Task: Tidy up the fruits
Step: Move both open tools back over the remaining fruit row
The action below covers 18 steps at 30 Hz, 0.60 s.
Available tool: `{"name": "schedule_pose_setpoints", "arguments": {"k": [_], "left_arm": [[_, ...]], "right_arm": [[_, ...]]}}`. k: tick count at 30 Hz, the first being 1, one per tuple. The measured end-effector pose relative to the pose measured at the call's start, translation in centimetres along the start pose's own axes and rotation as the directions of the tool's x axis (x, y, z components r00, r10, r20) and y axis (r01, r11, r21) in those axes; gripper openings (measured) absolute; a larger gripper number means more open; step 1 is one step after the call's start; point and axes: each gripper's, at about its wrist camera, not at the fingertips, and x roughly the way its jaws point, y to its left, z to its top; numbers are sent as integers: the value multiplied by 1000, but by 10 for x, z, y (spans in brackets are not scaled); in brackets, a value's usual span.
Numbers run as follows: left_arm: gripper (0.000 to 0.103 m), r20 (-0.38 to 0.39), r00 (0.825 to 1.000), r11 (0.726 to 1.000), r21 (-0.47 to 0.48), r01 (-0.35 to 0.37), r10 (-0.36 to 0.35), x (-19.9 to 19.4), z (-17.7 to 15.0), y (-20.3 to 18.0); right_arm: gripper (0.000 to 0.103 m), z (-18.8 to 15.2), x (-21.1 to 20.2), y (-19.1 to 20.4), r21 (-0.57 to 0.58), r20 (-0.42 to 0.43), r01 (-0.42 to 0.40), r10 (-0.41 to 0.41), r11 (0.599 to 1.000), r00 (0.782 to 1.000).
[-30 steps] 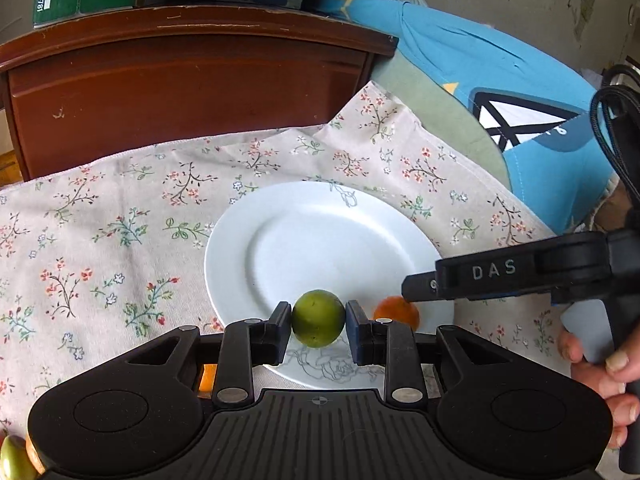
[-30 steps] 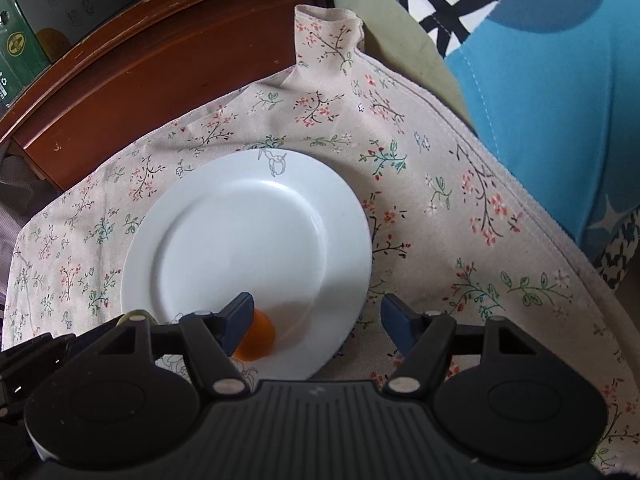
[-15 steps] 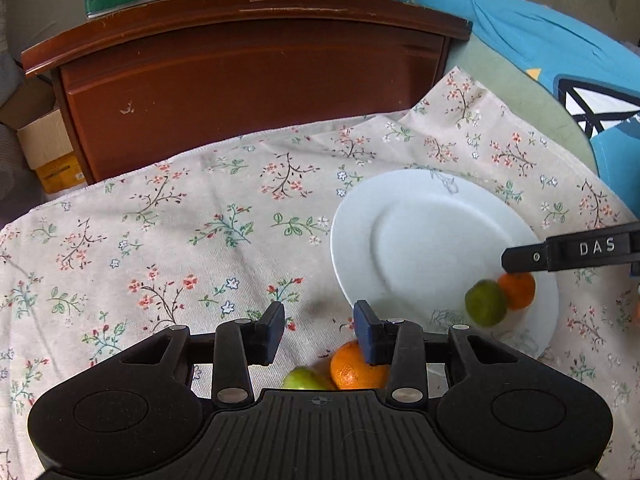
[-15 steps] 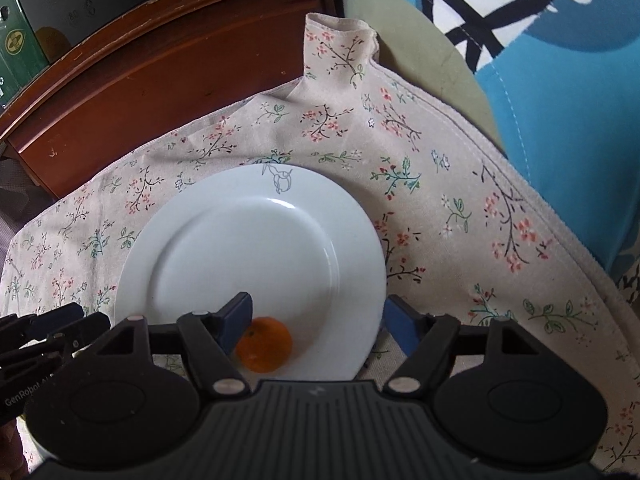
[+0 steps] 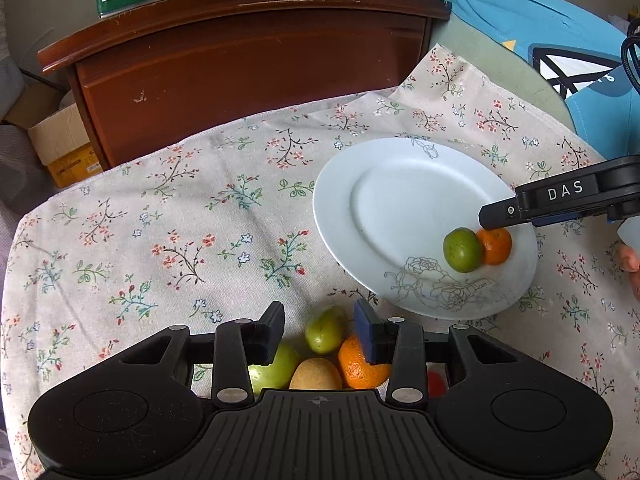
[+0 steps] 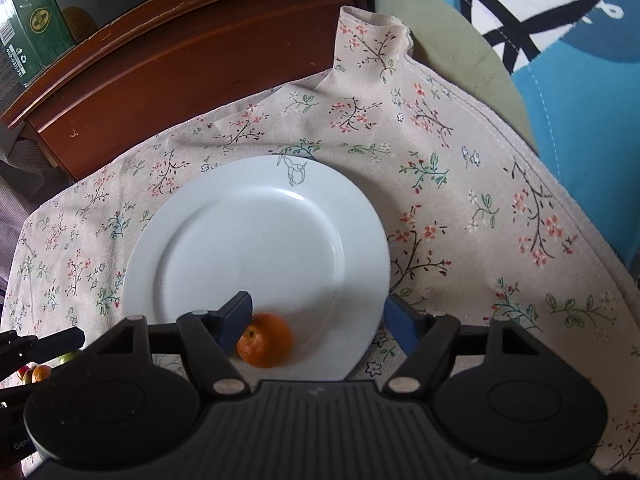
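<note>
Hovering left gripper [image 5: 318, 330] fingers narrowly parted over small green fruit [image 5: 325, 329], right gripper [image 6: 318, 322] fingers wide, tangerine [image 6: 265, 339] seemingly touching one

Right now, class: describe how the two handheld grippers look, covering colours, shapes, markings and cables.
The left gripper has a black ribbed body with two round side lobes, silver screws and black fingers with a blue pad. The right gripper is built the same; seen from the side, its black finger bears white letters "DAS". A black cable loops above it.

"das" on right gripper [image 5: 520, 216]
</note>
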Motion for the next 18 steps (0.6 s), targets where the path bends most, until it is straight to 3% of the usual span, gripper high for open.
{"name": "schedule_pose_setpoints", "arguments": {"k": [4,7,10,12,14,18], "left_arm": [[37,18,1000,1000,13,3,-3,-13,-4,-3],[37,22,999,1000,-5,24,-24,-23,-7,-5],[37,58,998,1000,7,25,-25,-38,-9,-7],[42,62,998,999,12,30,-31,-48,-9,-8],[55,71,997,1000,-1,21,-21,-59,-11,-6],[55,58,998,999,-31,37,-35,-70,-13,0]], "right_arm": [[74,-3,-5,7,-22,18,0,1,1000,1000],[69,-8,-6,17,-53,-6,-71,71,996,997],[69,-12,-16,28,-89,39,-30,33,996,999],[69,-13,-24,32,-118,55,-37,44,992,998],[69,-17,-33,36,-121,60,-55,62,991,996],[69,-29,-47,51,-162,59,-109,120,981,991]]}}
